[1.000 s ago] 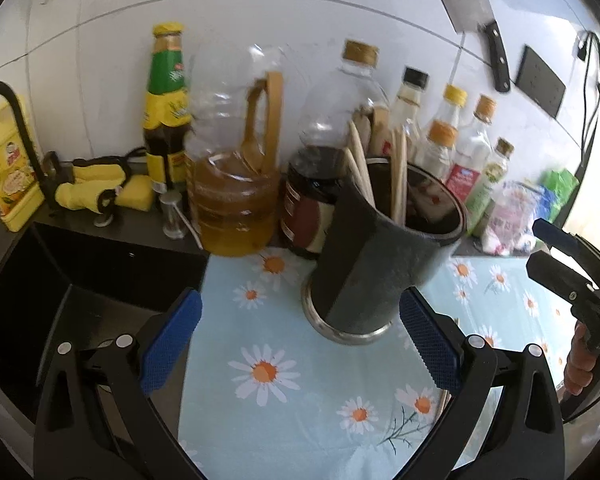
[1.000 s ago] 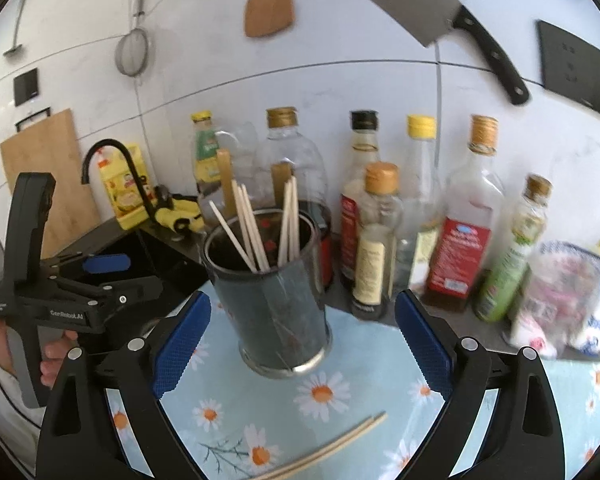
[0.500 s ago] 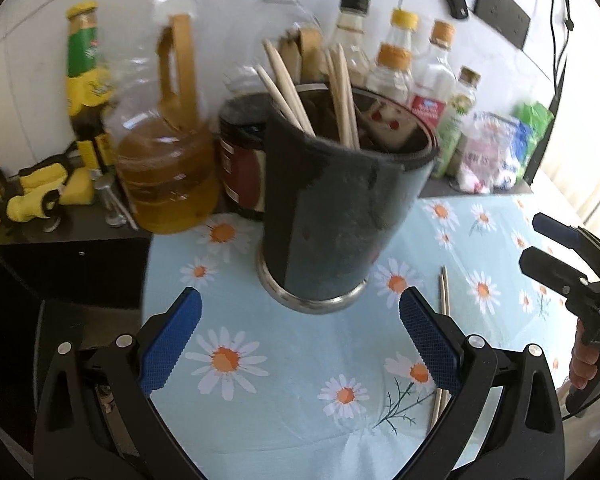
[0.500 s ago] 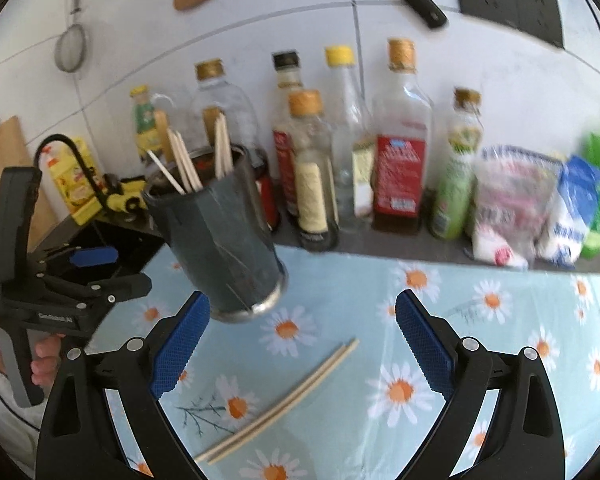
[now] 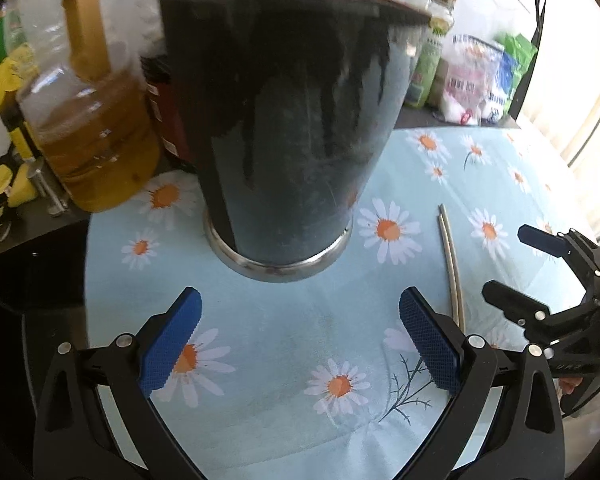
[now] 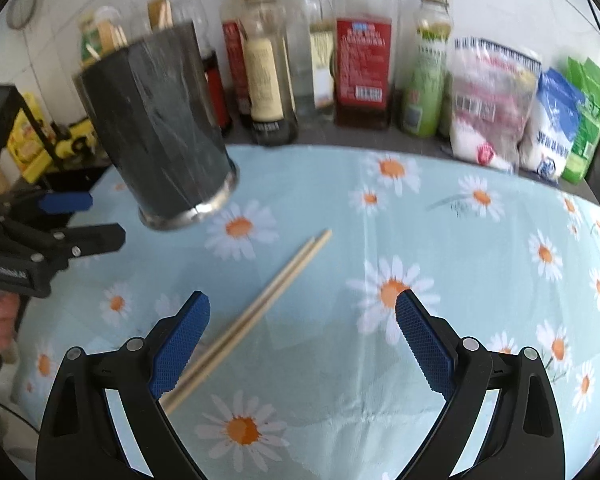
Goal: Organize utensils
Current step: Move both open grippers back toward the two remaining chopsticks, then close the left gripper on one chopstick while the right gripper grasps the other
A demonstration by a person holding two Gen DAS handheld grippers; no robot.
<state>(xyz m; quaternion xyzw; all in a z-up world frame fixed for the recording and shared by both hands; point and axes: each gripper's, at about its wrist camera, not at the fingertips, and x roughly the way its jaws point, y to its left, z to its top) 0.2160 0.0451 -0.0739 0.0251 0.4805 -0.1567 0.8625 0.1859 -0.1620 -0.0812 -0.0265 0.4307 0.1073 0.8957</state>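
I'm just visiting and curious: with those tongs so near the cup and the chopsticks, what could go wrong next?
1. The left tongs are open close to the tall dark cup; a bump might tip it and spill its sticks.
2. The two chopsticks lie flat on the cloth, so the right tongs may pinch just one.

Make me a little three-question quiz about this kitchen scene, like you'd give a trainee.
1. True or false: the loose pair of chopsticks lies on the daisy-print cloth, outside the dark utensil holder.
2. The left gripper is: A) shut on the holder, B) open, facing the holder, C) shut on the chopsticks.
3. Fill in: the right gripper is ____, with the chopsticks passing under its left finger.

Key: 1 true. 2 B. 3 open.
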